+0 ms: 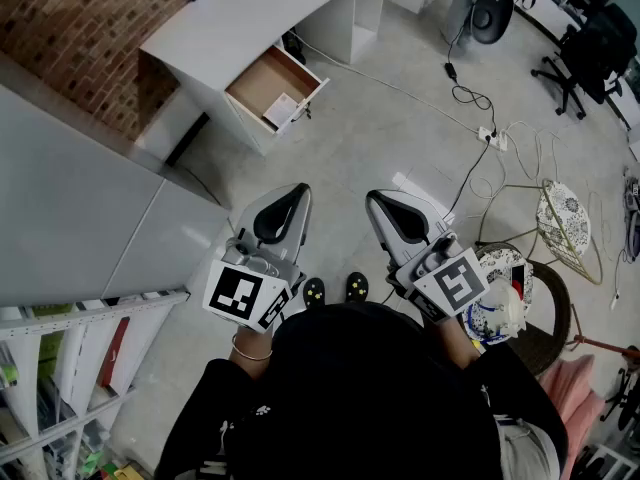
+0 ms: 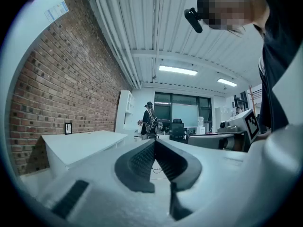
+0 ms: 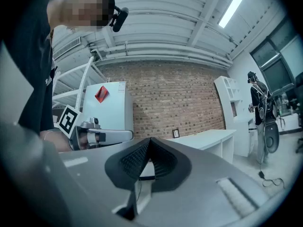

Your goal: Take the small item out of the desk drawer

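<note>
Head view, nearest stuff first: the left gripper (image 1: 297, 193) and right gripper (image 1: 377, 198) sit side by side just in front of the person's body, noses aimed forward over the floor. Both have their jaws pressed together with nothing between them, and the two gripper views back that up. I'd guess it's just a carry pose, since nothing is in reach yet. Well beyond them, across the floor, the white desk (image 1: 262, 16) has its drawer (image 1: 258, 85) pulled out toward the room, so the inside is open from above. The small item (image 1: 282, 111) lies flat in the drawer's front corner. Its long side seems to run along the front panel, but it's too small to be sure.
</note>
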`<state>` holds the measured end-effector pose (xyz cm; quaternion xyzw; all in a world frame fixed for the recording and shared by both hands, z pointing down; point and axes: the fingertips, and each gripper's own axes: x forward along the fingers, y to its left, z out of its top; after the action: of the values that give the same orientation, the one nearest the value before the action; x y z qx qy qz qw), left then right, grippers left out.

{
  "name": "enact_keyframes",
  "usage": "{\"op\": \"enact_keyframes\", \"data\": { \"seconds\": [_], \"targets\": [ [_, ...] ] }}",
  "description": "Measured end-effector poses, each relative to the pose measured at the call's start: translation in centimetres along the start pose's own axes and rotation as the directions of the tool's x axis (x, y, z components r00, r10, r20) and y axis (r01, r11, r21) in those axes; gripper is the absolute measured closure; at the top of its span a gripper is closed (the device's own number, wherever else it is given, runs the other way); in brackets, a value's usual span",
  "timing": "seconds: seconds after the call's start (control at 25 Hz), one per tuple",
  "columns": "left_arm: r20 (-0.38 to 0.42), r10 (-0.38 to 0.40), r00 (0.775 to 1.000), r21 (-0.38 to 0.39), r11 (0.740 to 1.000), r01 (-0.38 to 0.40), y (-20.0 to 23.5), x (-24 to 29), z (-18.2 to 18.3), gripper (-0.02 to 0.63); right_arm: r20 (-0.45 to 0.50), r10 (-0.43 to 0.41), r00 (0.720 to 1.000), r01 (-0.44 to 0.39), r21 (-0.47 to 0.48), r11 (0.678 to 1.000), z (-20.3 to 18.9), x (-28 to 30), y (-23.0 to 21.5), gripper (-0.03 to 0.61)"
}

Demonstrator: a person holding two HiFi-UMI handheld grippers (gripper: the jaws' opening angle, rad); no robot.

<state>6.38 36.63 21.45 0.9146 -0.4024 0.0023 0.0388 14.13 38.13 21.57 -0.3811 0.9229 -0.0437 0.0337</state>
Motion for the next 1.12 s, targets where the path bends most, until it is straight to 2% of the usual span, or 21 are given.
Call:
{"op": "enact_keyframes", "data": {
  "seconds": [0.4,0.76,1.12],
  "targets": [
    [0.005,0.028,1.000,0.001,1.000,-0.028,-0.3,-0.1,0.1,0.617,0.014,0.006,1.000,-0.007,0.036,0.999,0.1,-0.5,-0.5,0.568],
    [0.000,0.042,0.999,0.000,0.999,-0.042,-1.2,1.1,-0.2,0.617,0.038,-0.004,0.999,0.002,0.052,0.999,0.4,-2.1,-3.2,0.566],
    [-0.009,0.048,0.999,0.012,0.999,-0.048,-4.0,3.2,-0.7,0.617,0.045,-0.017,0.999,0.015,0.056,0.998,0.5,-5.6,-6.3,0.566]
  ]
}}
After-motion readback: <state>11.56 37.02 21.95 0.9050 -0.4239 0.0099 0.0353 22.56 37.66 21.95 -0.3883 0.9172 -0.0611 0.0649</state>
